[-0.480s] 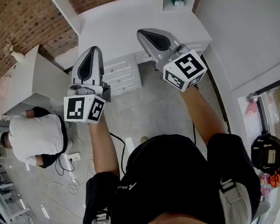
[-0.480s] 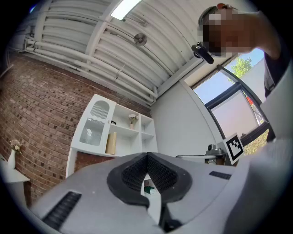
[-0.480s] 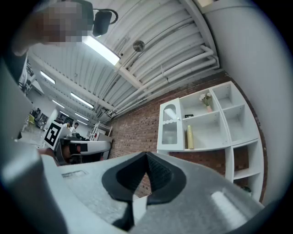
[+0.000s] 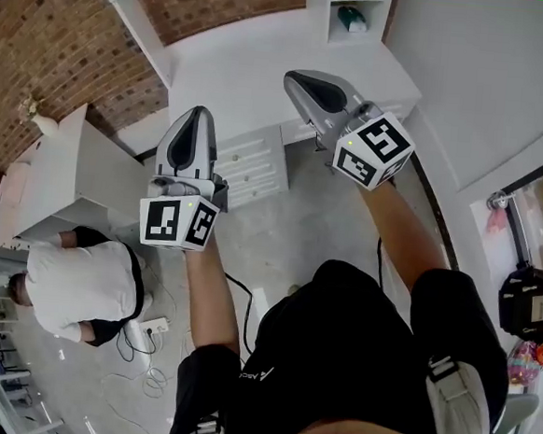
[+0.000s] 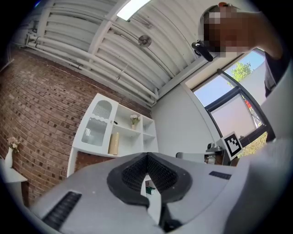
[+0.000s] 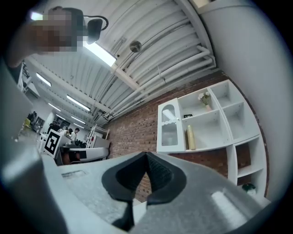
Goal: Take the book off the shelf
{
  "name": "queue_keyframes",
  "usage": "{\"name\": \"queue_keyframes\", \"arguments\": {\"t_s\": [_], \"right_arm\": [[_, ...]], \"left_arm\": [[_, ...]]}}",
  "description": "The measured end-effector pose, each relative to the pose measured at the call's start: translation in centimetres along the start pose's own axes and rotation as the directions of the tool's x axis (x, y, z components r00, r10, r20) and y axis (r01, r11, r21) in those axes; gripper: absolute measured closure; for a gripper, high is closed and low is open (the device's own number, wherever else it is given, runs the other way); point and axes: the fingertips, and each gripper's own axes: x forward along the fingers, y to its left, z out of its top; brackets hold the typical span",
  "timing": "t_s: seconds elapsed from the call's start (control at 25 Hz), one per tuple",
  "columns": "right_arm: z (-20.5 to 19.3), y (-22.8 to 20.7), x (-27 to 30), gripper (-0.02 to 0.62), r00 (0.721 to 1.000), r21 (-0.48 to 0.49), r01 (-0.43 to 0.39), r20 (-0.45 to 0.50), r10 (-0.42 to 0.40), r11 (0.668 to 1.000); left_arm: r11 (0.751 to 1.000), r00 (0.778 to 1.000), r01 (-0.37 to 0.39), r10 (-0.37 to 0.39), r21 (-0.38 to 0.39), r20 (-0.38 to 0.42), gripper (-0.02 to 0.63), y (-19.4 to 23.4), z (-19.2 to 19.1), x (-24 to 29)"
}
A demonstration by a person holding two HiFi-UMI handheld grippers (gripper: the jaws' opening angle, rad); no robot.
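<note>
A white shelf unit stands against the brick wall, also seen in the right gripper view. In its middle compartment a cream upright thing stands; I cannot tell whether it is the book. A green object lies in a lower compartment. My left gripper and right gripper are both raised in the air, well short of the shelf. Each is shut with nothing between its tips.
A white desk with drawers stands below the shelf. A person in a white shirt crouches on the floor at left, beside cables. A white cabinet is at left, a black device at right.
The head view has shifted so more of the shelf shows at the top. Both grippers sit slightly lower and to the right in it, still shut and empty.
</note>
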Motion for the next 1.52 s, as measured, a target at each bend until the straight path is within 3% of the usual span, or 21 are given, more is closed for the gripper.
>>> {"name": "queue_keyframes", "arguments": {"t_s": [0.24, 0.48, 1.08, 1.52], "right_arm": [[-0.4, -0.7, 2.7, 0.594, 1.0, -0.017, -0.004, -0.021, 0.004, 1.0], [-1.7, -4.3, 6.5, 0.594, 1.0, -0.014, -0.005, -0.012, 0.004, 1.0], [-4.1, -22.0, 22.9, 0.594, 0.999, -0.044, -0.045, -0.013, 0.045, 0.998], [-4.7, -32.2, 31.9, 0.593, 0.996, -0.012, -0.081, -0.031, 0.08, 0.997]], "left_arm": [[1.0, 1.0, -0.007, 0.007, -0.009, 0.008, 0.607, 2.7, 0.0, 0.7], [1.0, 1.0, -0.017, 0.017, 0.007, 0.007, 0.607, 5.7, -1.4, 4.2], [0.996, 0.997, -0.078, 0.077, 0.036, 0.005, 0.607, 18.1, -6.6, 23.4], [0.992, 0.993, -0.117, 0.117, 0.055, -0.001, 0.607, 23.2, -9.0, 33.8]]}}
